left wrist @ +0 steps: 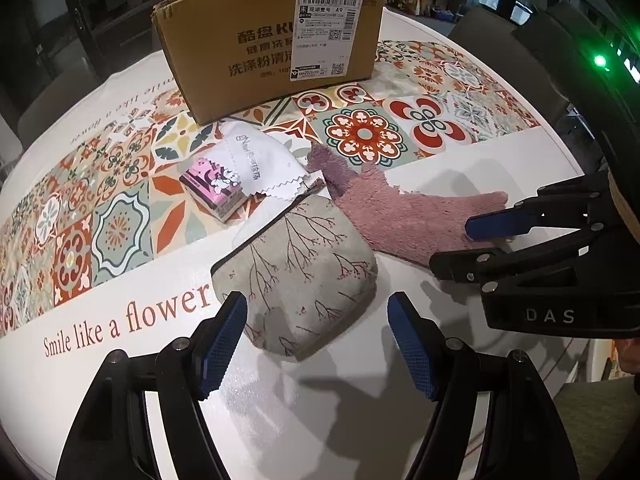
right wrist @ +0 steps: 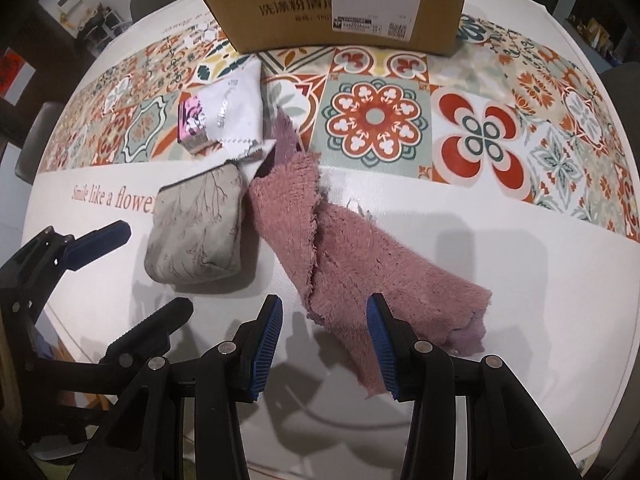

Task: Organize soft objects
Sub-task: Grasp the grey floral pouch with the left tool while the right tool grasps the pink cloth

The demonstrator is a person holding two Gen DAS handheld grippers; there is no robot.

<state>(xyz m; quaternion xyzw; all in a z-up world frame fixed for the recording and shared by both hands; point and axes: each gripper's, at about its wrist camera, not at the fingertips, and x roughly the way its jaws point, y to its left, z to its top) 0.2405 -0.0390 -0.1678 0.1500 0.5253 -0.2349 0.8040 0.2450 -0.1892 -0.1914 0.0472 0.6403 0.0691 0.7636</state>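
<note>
- Left gripper (left wrist: 318, 344): jaws stand wide with nothing clamped; the near end of the grey pouch (left wrist: 298, 276) lies in the gap between the blue pads (left wrist: 224, 344), not touched as far as the left wrist view shows.
- Right gripper (right wrist: 324, 346): jaws parted to a middling width, empty; the near edge of the pink fluffy cloth (right wrist: 344, 248) lies between and below the pads, with no contact visible.
- Pink cloth: on the white part of the tablecloth (right wrist: 520, 280), long axis diagonal in the right wrist view, from far-left near the patterned band to near-right; partly folded along its length.
- Grey pouch: branch print, zipper edge on its far-left side, long axis running away from the left gripper; just left of the cloth, touching or nearly so.
- White cloth (left wrist: 260, 160) with zigzag edge lies over a pink tissue pack (left wrist: 212, 192), both beyond the pouch.
- Cardboard box (left wrist: 272, 44) stands upright at the far side, label facing the cameras.
</note>
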